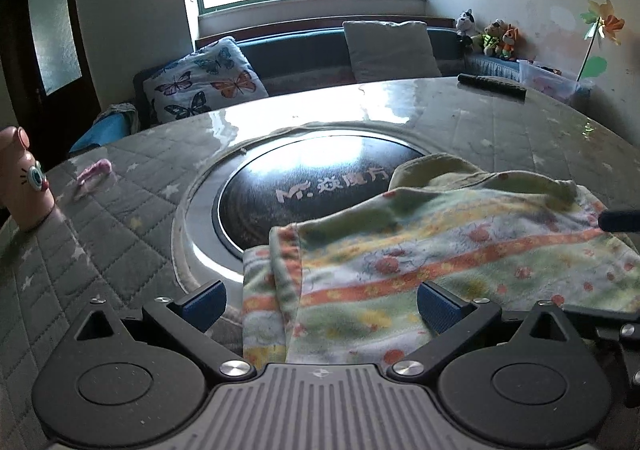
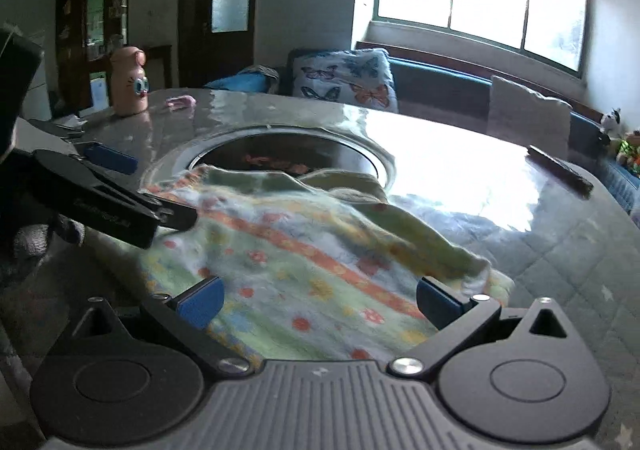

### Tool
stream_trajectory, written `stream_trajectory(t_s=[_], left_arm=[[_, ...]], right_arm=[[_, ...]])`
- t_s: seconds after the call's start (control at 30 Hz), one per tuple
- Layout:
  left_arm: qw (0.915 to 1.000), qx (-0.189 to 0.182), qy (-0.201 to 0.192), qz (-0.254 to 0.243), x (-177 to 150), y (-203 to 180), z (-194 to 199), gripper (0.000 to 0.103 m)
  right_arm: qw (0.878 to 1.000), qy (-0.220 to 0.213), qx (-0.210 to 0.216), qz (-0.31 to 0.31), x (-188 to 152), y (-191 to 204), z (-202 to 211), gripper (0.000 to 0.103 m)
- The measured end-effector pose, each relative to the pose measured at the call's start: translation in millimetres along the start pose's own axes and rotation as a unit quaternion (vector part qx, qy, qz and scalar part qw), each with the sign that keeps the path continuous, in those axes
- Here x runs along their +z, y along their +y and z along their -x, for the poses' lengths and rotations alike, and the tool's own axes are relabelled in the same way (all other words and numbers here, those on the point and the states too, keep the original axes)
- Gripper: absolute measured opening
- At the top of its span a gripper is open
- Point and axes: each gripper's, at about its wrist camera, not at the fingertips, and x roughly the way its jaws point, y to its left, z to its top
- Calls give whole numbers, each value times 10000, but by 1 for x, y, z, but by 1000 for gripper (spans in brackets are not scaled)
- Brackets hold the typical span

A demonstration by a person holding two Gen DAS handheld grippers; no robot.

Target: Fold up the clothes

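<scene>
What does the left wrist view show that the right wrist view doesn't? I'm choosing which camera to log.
Only the left view shows the paper pinwheel and white lettering on the dark disc. Only the right view shows the dark cabinet and the left gripper from outside. Both share the striped floral garment, pink bottle and butterfly cushion.

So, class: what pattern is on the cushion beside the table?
Colourful butterflies on white: the cushion shows best in the left wrist view.
</scene>
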Motion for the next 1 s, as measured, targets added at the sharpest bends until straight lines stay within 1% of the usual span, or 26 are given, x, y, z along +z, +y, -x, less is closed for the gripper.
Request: stream_trajectory(t_s=[0.1,0.23,0.33,0.4,0.53,0.63,0.73,0.83,0.93,1.0], left_arm=[[10000,10,49,54,-4,1,-2,103],[9999,1,79,127,-5,3,-3,103],[9999,5,74,142,-6,3,-2,103],[9998,-1,78,174,-6,3,-2,103],[9997,-23,87,228,-7,5,-2,103],[9997,-35,96,244,-7,6,-3,103],[9996,-48,101,251,-7,6,-3,103],[9996,-65,104,254,-7,6,-3,103],[9996,-80,107,262,-7,7,-3,103],[9995,-83,111,273,-7,7,-3,103]], right_arm=[[9999,132,25,-59,-6,-2,-3,103],[10000,51,44,-25,4,-8,0,103],[9999,-71,-101,-20,17,-14,-4,103],[9996,-84,-275,-61,26,-20,-13,103],[9986,18,-482,-205,40,-32,-34,103],[9983,93,-524,-251,46,-37,-51,103],[9981,341,-485,-151,45,-36,-66,103],[9981,349,-485,-159,46,-39,-65,103],[9966,265,-735,-278,49,-48,-60,103],[9945,365,-900,-395,49,-55,-63,103]])
